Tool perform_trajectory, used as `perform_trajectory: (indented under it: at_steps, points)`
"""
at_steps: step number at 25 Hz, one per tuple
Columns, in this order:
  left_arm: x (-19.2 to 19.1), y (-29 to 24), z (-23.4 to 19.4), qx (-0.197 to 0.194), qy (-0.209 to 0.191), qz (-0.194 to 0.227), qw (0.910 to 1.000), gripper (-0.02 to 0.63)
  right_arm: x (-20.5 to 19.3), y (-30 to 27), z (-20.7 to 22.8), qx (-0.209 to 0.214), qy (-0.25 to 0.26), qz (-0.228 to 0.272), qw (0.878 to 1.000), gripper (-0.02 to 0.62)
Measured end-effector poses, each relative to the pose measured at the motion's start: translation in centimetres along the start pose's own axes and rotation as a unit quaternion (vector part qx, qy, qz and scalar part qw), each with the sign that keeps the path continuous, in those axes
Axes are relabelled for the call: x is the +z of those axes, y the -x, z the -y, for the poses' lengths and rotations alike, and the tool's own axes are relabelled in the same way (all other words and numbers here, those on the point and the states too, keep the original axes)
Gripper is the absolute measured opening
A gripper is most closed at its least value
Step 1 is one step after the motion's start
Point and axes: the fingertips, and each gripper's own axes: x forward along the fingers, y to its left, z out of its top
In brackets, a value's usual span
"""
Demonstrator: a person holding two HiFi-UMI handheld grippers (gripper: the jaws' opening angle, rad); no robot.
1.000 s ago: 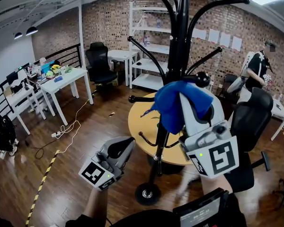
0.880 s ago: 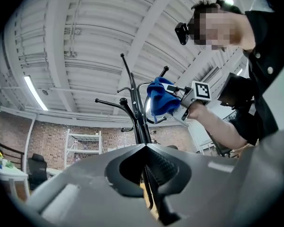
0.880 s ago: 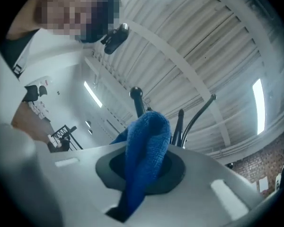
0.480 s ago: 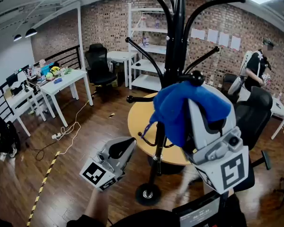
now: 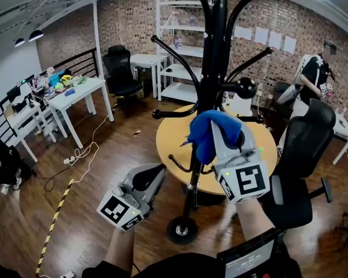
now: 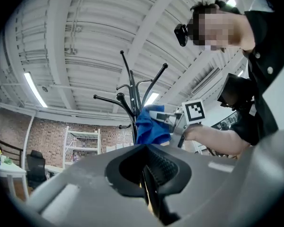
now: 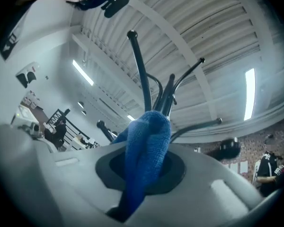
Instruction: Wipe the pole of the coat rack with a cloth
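Cloth (image 5: 202,136), blue and bunched, is clamped in the jaws of our right gripper (image 5: 220,133) right at the black coat-rack pole (image 5: 211,68), while we hold our left gripper (image 5: 155,174) lower, jaws together on nothing.

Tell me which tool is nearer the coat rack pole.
Right. The right tool holds the blue cloth at the pole; the left tool hangs lower, left of it, apart.

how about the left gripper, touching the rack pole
Apart. Head view shows floor between the left gripper and the pole; left gripper view shows the pole standing well off.
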Motion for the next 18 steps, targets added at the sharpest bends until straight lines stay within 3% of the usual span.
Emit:
perform_trajectory:
  at_steps: [4,8,13,18]
  points:
    - [-0.2,-0.4,0.1,-0.002,0.006,-0.001,1.0000,0.003,-5.6,1.8,-0.6,-0.008,-0.021,-0.056,0.998,0.021]
    - [-0.5,-1.2,0.3,-0.008,0.013,0.000,0.9999,0.003,-14.1,5.1,-3.3,0.026,-0.057,-0.149,0.987,0.021]
    - [-1.2,-1.6,0.4,-0.016,0.015,-0.010,0.9997,0.003,-22.7,10.6,-10.4,0.116,-0.083,-0.278,0.950,0.022]
    - [-1.5,-1.7,0.4,-0.018,0.013,-0.012,0.9997,0.003,-24.8,13.5,-12.8,0.154,-0.139,-0.329,0.921,0.021]
